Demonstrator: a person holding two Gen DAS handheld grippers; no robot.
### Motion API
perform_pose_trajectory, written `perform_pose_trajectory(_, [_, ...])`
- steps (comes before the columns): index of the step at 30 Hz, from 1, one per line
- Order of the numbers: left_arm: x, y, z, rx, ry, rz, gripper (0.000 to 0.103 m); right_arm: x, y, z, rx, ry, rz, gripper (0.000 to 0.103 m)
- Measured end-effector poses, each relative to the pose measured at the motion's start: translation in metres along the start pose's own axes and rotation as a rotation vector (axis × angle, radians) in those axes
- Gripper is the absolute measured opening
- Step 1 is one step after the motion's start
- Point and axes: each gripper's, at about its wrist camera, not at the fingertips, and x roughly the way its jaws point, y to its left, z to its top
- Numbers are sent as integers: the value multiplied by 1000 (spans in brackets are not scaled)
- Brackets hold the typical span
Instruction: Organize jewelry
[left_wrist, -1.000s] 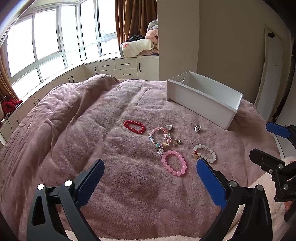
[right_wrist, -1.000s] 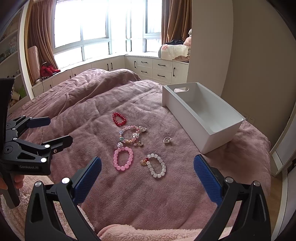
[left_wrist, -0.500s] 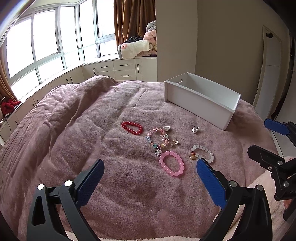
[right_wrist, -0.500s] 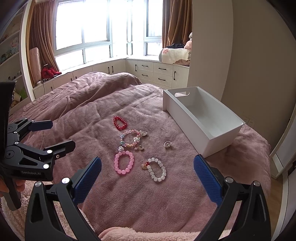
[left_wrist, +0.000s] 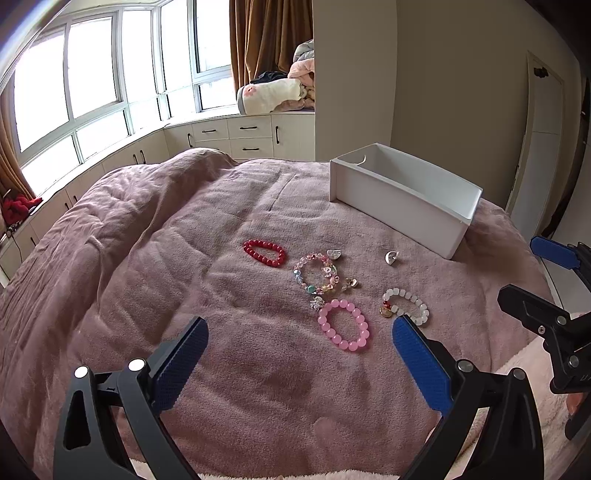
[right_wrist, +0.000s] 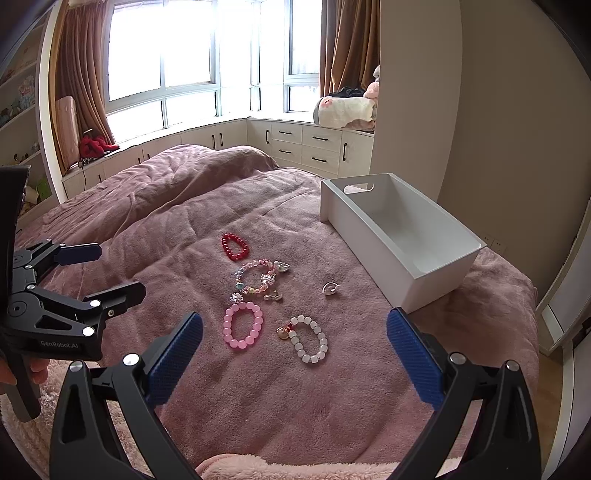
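Jewelry lies on a mauve blanket: a red bead bracelet (left_wrist: 264, 252) (right_wrist: 235, 246), a multicolour charm bracelet (left_wrist: 316, 273) (right_wrist: 256, 277), a pink bead bracelet (left_wrist: 343, 329) (right_wrist: 243, 329), a white bead bracelet with a gold charm (left_wrist: 405, 306) (right_wrist: 306, 339), and a small silver ring (left_wrist: 391, 257) (right_wrist: 330, 288). An empty white box (left_wrist: 402, 192) (right_wrist: 399, 236) stands behind them to the right. My left gripper (left_wrist: 299, 354) is open and empty, short of the pink bracelet. My right gripper (right_wrist: 295, 350) is open and empty, near the white bracelet.
The bed's blanket (left_wrist: 147, 240) rises in folds to the left and rear. A fluffy pink rug edge (right_wrist: 295, 467) lies at the front. Cabinets with drawers (right_wrist: 306, 144) and windows stand behind the bed. The bed drops off to the right of the box.
Both grippers have drifted slightly; the jewelry sits a little differently in each view. Nothing was taken hold of and both stay open.
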Motion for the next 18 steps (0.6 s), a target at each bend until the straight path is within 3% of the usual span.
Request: perform_pose_trajectory(18, [2,0,0,-19,3,-19,101,1,0,-5,-5,11,-17,99])
